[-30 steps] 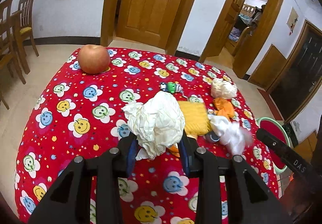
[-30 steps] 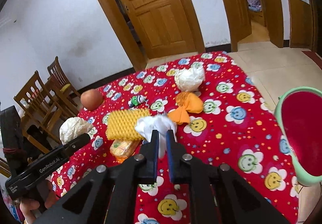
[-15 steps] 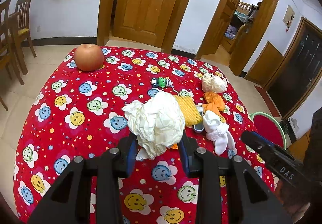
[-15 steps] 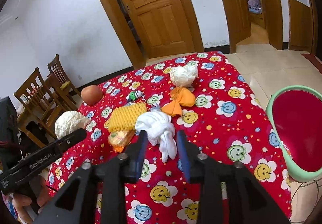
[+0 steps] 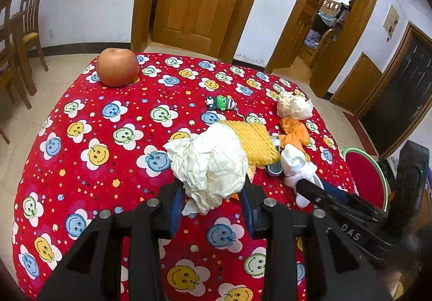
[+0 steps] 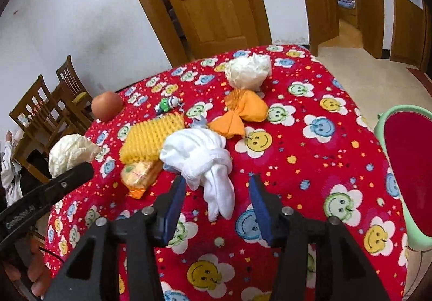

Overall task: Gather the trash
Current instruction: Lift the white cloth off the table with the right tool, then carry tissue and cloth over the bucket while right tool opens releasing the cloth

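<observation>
While our left gripper clamps a crumpled paper ball above the table's near edge, ready for carrying, our right gripper hangs with jaws spread on either side of the white cloth, which lies on the tablecloth mid-table, as we judge for the next pickup. A green-rimmed bin waits just off the right edge. Readable writing: "GenRobot.AI" on one gripper, "DAS" on the other.

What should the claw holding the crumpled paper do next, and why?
Probably carry it right, toward the green-rimmed bin. The left claw is shut on the crumpled paper ball, lifted off the red tablecloth, and the bin sits open beside the table.
</observation>
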`<state>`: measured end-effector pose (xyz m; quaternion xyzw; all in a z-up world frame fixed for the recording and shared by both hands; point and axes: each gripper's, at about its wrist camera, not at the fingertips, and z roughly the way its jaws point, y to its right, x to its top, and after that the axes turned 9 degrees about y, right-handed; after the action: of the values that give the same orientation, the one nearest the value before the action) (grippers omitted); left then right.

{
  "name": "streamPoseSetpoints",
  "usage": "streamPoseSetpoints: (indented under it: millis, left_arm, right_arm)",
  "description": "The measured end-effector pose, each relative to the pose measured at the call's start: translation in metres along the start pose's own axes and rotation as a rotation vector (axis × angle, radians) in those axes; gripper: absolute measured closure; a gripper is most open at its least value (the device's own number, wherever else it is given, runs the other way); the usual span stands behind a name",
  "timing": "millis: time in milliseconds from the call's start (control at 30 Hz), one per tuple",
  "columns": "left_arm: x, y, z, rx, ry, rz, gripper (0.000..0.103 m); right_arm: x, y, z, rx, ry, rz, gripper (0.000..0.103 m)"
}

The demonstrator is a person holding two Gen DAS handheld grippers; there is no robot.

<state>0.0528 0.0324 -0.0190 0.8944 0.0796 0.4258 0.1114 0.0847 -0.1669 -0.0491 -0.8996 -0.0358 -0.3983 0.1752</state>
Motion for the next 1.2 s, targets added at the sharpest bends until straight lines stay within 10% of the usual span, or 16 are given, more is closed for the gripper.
streamPoseSetpoints:
  millis: [267, 1200]
  left_arm:
    - [-0.001, 0.006, 0.001, -0.005, -0.004, 0.012, 0.067]
    - [-0.001, 0.124, -0.015, -0.232, -0.028, 0.163, 0.067]
  right_arm:
    - [-0.003, 0.0, 0.003, 0.029, -0.016, 0.005, 0.09]
    - [0.004, 0.083, -0.127, -0.052, 0.238, 0.184, 0.092]
